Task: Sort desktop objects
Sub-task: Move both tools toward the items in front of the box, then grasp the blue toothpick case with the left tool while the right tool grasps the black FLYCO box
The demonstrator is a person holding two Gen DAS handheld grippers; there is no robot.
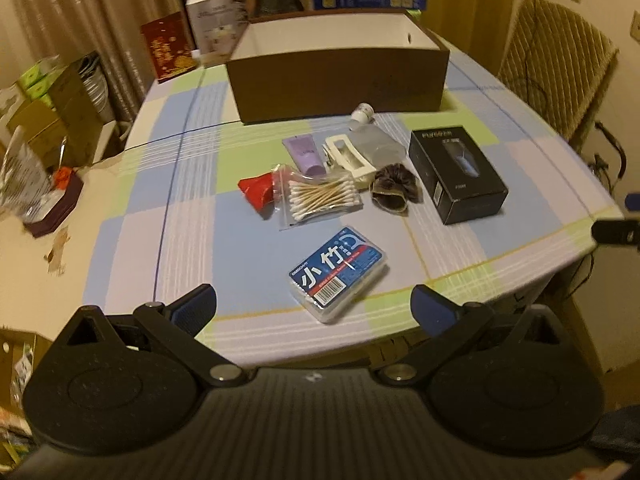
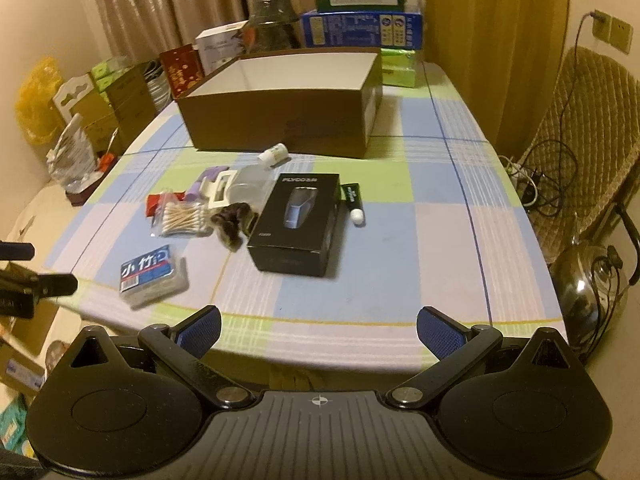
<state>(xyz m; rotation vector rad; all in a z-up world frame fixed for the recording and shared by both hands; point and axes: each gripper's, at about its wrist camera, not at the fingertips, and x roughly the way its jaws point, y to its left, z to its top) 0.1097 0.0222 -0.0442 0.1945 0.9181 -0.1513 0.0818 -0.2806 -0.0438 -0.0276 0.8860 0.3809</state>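
A checked cloth [image 2: 420, 208] covers the table in the curtained room I work from afar. My left gripper [image 1: 314, 306] and right gripper [image 2: 318, 326] hover at its near edge, fingers wide, holding nothing. Before the open box [image 2: 280, 120] lie a blue case [image 1: 338, 274] marked "小竹", cotton swabs [image 1: 320, 198] and a black "FLYCO" carton [image 2: 298, 224].

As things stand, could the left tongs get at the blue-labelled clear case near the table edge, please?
Probably yes. The left tongs are wide open and empty, and the blue-labelled case lies apart from the other items, just ahead between the fingers, with nothing on or before it.
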